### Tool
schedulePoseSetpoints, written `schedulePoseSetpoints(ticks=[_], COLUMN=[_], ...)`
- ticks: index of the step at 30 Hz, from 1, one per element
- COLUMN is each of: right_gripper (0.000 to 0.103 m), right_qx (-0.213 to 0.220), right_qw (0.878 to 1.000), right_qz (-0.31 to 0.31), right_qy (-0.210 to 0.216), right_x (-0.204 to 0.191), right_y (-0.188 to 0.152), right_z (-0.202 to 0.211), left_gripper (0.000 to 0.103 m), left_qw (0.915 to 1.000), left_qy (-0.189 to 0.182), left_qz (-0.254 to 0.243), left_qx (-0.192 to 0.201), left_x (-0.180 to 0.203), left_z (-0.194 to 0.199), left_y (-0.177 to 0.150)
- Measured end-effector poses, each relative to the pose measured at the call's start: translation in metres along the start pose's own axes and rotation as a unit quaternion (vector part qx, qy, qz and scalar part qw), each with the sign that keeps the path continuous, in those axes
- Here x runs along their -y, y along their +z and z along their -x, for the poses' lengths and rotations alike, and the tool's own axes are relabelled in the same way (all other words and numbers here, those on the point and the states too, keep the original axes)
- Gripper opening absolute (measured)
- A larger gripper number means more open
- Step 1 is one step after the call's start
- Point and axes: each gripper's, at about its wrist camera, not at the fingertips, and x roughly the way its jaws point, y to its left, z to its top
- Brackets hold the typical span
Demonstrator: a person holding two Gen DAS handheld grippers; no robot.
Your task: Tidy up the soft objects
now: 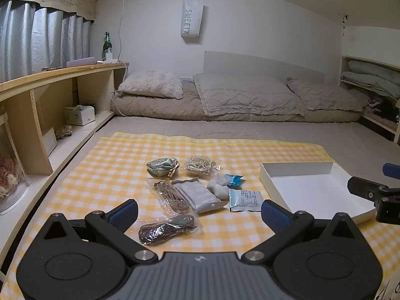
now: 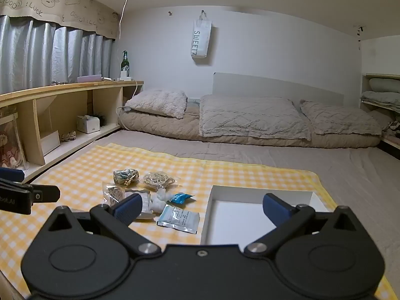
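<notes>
Soft packets lie clustered on a yellow checked cloth (image 1: 105, 165) spread over the bed. At the far side of the cluster sit a green drawstring pouch (image 1: 161, 167) and, just beside it on the right, a clear bag of pale cord (image 1: 201, 166). Nearer lie a clear bag of brown cord (image 1: 172, 196), a white folded packet (image 1: 200, 196) touching it, some white cotton balls (image 1: 218, 187) with a small blue sachet (image 1: 233, 179) beside them, and a flat white-and-blue sachet (image 1: 245, 200). Closest to the left gripper (image 1: 198, 213) rests a clear bag of dark cord (image 1: 168, 228). An open white box (image 1: 310, 192) stands to the right of the cluster, nothing visible inside it.

Both grippers hover above the cloth with their jaws spread wide, holding nothing. The left gripper frames the dark cord bag without touching it. The right gripper (image 2: 202, 210) hangs over the near edge of the white box (image 2: 240, 220) and the flat sachet (image 2: 179, 218).
</notes>
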Motion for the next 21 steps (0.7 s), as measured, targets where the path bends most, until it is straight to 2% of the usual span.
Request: schedulePoseSetpoints(ticks=[21], right_gripper=[0.103], right_qx=[-0.001], right_qw=[1.000], right_qz=[0.004], right_qy=[-0.002], right_x=[-0.0021], right_y=[-0.0011], right_z=[0.0005], left_gripper=[0.103], left_qw=[1.0000], left_qy=[0.001], left_qz=[0.000], left_qx=[0.000], left_x=[0.0000], left_z=[0.0002], left_y=[0.0000])
